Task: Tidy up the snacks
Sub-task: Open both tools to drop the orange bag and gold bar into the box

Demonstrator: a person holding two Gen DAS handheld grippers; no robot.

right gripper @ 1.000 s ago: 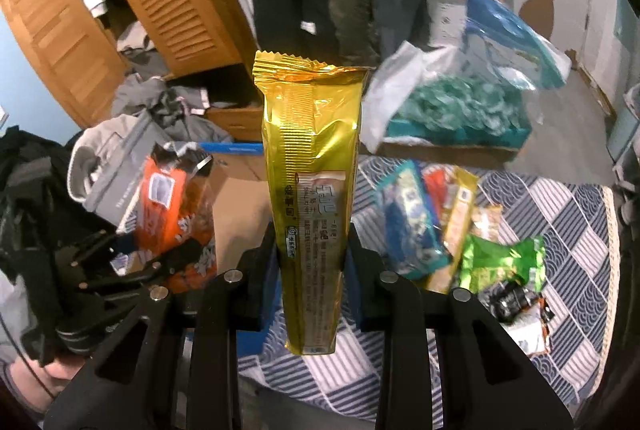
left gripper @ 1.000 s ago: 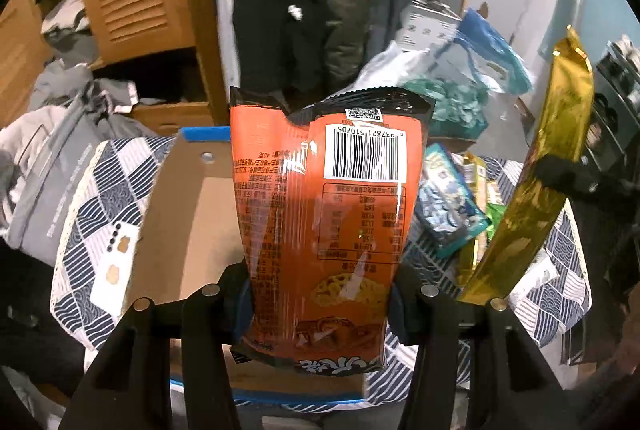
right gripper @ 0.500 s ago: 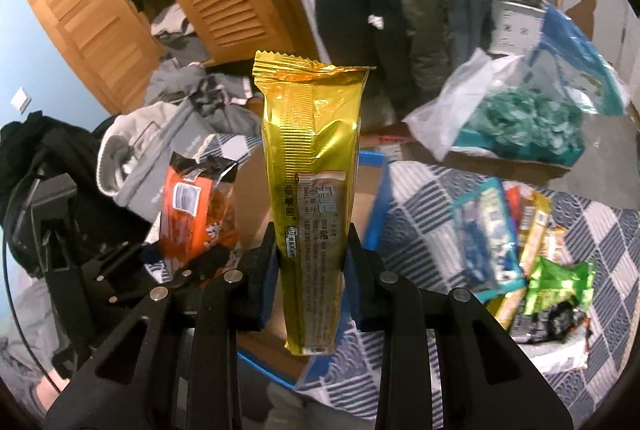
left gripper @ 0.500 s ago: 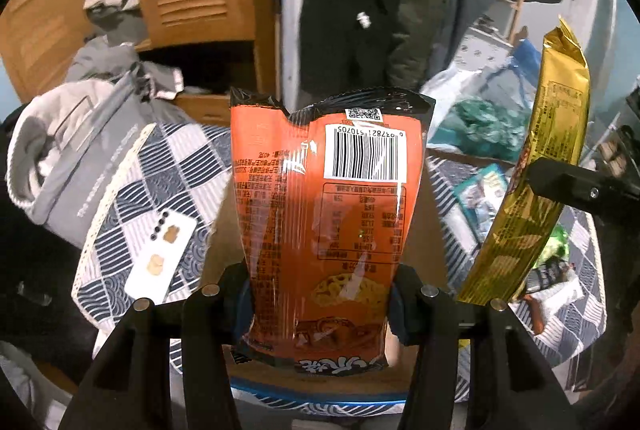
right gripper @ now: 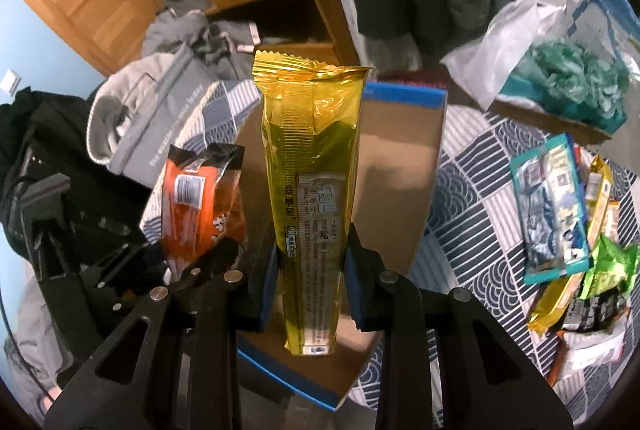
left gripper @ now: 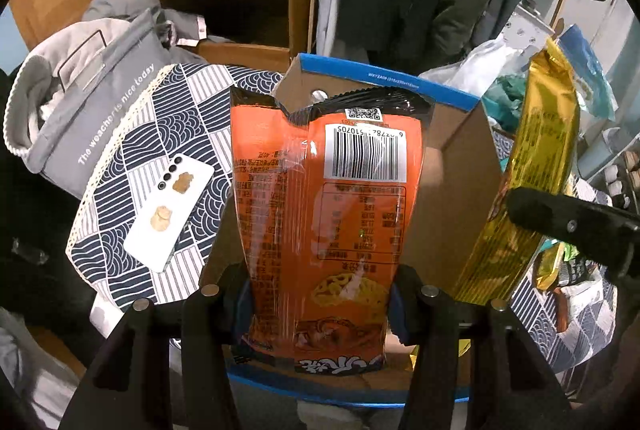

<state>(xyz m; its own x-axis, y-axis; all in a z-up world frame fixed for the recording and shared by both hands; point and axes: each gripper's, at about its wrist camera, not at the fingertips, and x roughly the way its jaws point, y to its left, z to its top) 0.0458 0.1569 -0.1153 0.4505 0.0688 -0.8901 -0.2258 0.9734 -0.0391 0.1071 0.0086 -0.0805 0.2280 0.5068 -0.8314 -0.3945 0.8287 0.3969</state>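
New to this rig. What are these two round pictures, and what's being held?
No robot: a person holds a two-finger gripper in each hand, each with a fisheye camera looking along its fingers. The left view shows the left gripper shut on an orange bag; the right view shows the right gripper shut on a gold pack. Both hang over an open cardboard box on a patterned cloth. A phone lies left of the box, and more snacks lie to its right.
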